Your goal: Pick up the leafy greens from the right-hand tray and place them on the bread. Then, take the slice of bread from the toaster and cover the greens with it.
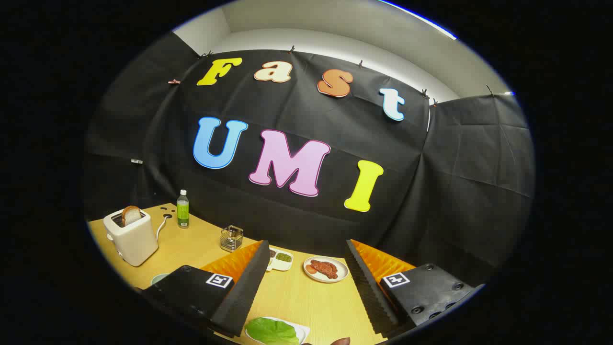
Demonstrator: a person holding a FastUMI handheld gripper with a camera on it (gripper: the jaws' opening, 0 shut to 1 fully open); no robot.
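Note:
My gripper (306, 268) is open above the wooden table (306, 302), with nothing between its black ridged fingers (249, 282). A green leaf (272, 330) lies on a white tray (301, 330), low between the fingers and close to me. Far off beyond the left finger stands a white toaster (131, 239) with a slice of bread (130, 214) sticking up out of its slot. The bread that the greens go on I cannot make out.
A white plate (326, 269) with a brown piece of meat lies ahead between the fingers. A small white divided dish (280, 259) sits beside the left fingertip. Behind it stand a wire holder (232, 238) and a green-labelled bottle (182, 209). Black cloth closes the back.

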